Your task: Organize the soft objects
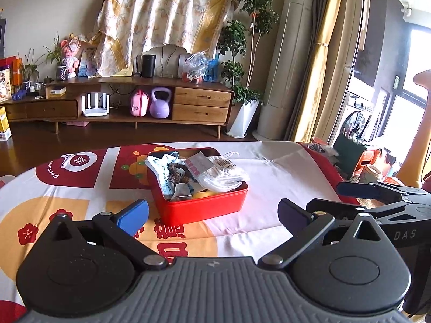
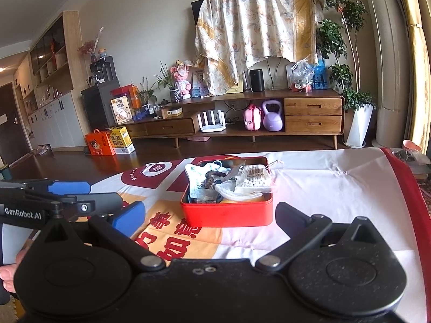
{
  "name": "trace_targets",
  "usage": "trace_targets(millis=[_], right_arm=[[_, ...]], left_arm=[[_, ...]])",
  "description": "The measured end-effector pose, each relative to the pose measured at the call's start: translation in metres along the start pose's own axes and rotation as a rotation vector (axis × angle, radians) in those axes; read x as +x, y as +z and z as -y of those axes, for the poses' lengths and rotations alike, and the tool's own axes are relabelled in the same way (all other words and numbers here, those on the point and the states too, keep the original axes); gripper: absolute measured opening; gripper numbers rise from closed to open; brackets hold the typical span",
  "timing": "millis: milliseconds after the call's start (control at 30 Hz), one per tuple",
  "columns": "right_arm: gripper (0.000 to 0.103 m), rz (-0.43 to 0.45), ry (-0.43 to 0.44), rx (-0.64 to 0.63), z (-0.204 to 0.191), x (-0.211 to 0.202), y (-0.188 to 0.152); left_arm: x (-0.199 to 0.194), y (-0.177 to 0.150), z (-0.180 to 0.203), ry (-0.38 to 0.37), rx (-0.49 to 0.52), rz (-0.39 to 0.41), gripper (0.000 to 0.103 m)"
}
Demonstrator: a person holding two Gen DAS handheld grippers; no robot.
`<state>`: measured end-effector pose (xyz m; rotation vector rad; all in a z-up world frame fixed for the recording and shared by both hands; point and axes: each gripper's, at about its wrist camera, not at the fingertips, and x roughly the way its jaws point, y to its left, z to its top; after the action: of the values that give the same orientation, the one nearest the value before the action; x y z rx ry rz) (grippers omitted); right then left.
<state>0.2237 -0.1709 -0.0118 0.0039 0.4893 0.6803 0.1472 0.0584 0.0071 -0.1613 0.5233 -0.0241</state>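
Observation:
An open red tin [image 1: 199, 210] [image 2: 229, 216] stands on the patterned tablecloth [image 1: 269, 188] [image 2: 323, 188]. It holds a white face mask [image 1: 159, 167] [image 2: 194, 175], a clear bag of cotton swabs [image 1: 226, 175] [image 2: 256, 180] and a brown bead bracelet [image 1: 177, 172] [image 2: 211, 180]. My left gripper [image 1: 212, 207] is open just short of the tin, nothing between its pads. My right gripper [image 2: 210, 210] is open too, just as close to the tin and empty. Each view also catches the other gripper's fingers [image 1: 355, 189] [image 2: 70, 187] at its side.
The table's far edge runs just behind the tin. A dark heap [image 2: 406, 156] lies at its right end, and an orange container [image 1: 369, 158] stands beyond that edge. Across the floor are a wooden TV cabinet [image 2: 242, 132] and a potted plant [image 1: 245, 118].

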Motion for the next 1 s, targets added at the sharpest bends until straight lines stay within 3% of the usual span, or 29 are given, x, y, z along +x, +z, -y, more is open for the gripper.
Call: trace_targets(millis=[1000], right_arm=[[0.103,0.002,0.015,0.013,-0.014,-0.007,-0.001]], left_arm=[[-0.014,-0.006,0.003,0.020,0.042,0.022,0.103]])
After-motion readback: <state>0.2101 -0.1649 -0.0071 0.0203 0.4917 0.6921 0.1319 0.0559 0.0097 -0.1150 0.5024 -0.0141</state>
